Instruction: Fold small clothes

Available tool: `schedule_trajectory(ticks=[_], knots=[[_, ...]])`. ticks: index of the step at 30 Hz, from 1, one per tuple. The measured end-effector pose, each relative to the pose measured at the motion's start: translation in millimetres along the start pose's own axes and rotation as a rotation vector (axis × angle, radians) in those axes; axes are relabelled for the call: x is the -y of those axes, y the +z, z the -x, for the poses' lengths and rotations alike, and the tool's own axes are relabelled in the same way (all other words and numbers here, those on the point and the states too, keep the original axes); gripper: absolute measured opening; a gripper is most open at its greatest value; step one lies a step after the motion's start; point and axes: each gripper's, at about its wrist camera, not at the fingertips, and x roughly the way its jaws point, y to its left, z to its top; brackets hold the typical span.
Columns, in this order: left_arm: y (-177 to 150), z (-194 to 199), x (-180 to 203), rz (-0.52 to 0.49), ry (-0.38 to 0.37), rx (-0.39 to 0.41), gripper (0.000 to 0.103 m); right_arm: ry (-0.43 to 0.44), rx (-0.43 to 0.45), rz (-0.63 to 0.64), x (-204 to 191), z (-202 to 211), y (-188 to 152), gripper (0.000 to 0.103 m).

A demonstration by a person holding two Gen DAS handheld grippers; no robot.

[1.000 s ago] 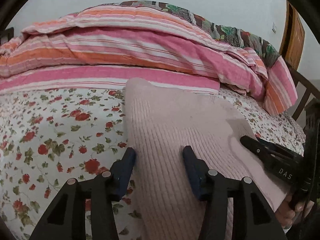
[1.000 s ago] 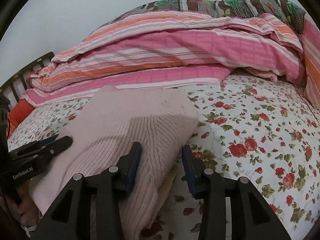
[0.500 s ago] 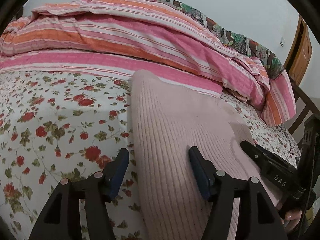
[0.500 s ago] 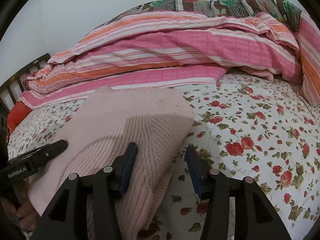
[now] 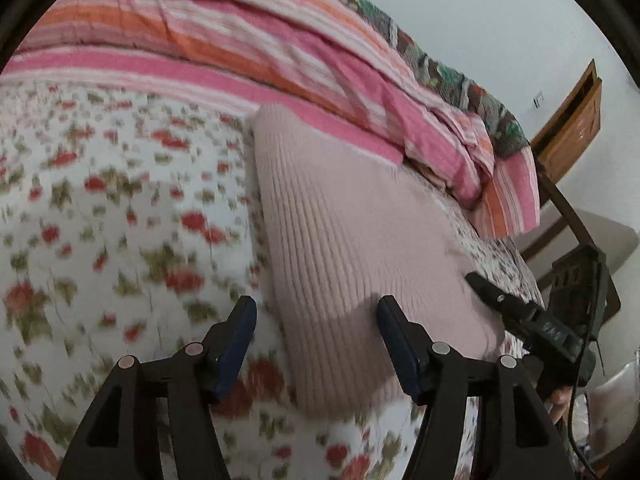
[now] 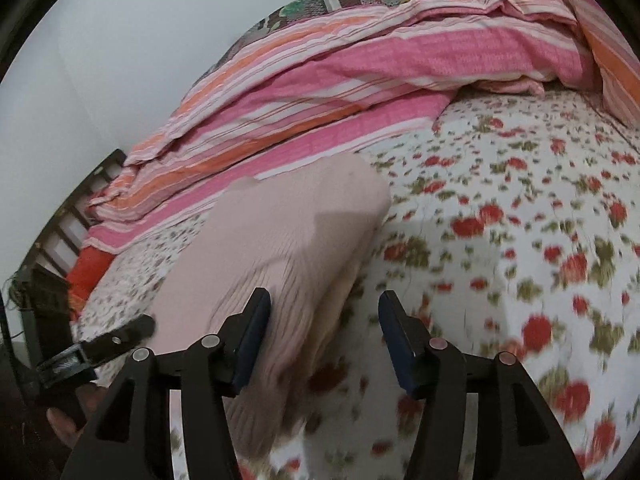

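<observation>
Folded pink sweater (image 5: 352, 248) on floral bedsheet (image 5: 100, 220)

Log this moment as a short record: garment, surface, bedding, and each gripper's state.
garment: pink ribbed sweater, folded, lying on the sheet
surface: floral sheet on a bed
bedding: striped quilt bunched behind the sweater
left gripper: open, straddling the sweater's near left edge, nothing held
right gripper: open, over the sweater's near right edge, nothing held
image: both views motion-blurred
</observation>
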Motion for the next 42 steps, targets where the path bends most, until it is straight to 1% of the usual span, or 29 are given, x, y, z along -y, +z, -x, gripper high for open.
schedule_trajectory(ticks=[3,5,7,9,11,12,17,18,19,20,21,22,25,30,32,33,34,35,36,38,39,40,42], knots=[[-8,2,-2,0.002,-0.015,0.028,0.062,0.044,-0.046,-0.021,-1,1,-13,0.056],[-9,1,-1,0.014,-0.014,0.026,0.061,0.036,-0.045,-0.012,-5,3,-20,0.057],[-9,-1,1,0.018,-0.034,0.010,0.060,0.025,-0.036,0.008,-11,7,-26,0.056],[-11,-2,7,0.003,-0.028,0.005,0.060,0.049,-0.051,-0.005,-12,8,-30,0.057],[-13,-4,12,-0.006,-0.026,0.007,0.054,0.057,-0.067,-0.013,-13,4,-34,0.057],[-14,-5,13,0.000,-0.027,0.006,0.050,0.043,-0.065,-0.002,-15,2,-36,0.057],[-12,-5,10,0.055,-0.034,0.006,0.038,0.043,-0.092,-0.004,-20,-12,-33,0.057],[-11,-4,9,0.062,-0.037,0.010,0.034,0.044,-0.096,-0.001,-20,-14,-32,0.052],[-12,-3,9,0.062,-0.037,0.013,0.031,0.052,-0.105,0.001,-21,-17,-31,0.040],[-12,-2,9,0.057,-0.036,0.018,0.029,0.068,-0.115,-0.004,-20,-18,-30,0.035],[-13,0,11,0.048,-0.033,0.023,0.027,0.085,-0.114,-0.018,-18,-19,-29,0.026],[-14,2,11,0.044,-0.030,0.026,0.026,0.095,-0.109,-0.024,-18,-17,-29,0.021],[-17,9,12,0.043,-0.040,0.030,0.024,0.113,-0.084,-0.016,-21,-6,-32,0.018],[-30,24,16,0.008,-0.059,0.024,0.025,0.154,-0.091,-0.022,-21,12,-44,0.018],[-34,27,16,0.002,-0.050,0.019,0.029,0.142,-0.098,0.003,-24,17,-47,0.021],[-34,27,16,0.003,-0.037,0.020,0.035,0.110,-0.097,0.025,-25,21,-46,0.028],[-34,29,17,-0.001,-0.023,0.027,0.043,0.085,-0.084,0.036,-24,25,-44,0.032],[-32,32,18,-0.012,0.008,0.043,0.045,0.052,-0.042,0.040,-23,33,-40,0.033],[-30,34,20,-0.022,0.034,0.060,0.048,0.022,0.005,0.040,-23,41,-37,0.033],[-24,39,26,-0.042,0.071,0.095,0.049,-0.012,0.066,0.050,-25,51,-31,0.034],[-20,39,30,-0.049,0.083,0.102,0.049,-0.034,0.080,0.066,-27,50,-27,0.031],[-15,38,34,-0.053,0.091,0.100,0.049,-0.048,0.080,0.082,-29,47,-26,0.023],[-10,35,43,-0.076,0.110,0.099,0.049,-0.084,0.076,0.131,-35,37,-28,0.013]])
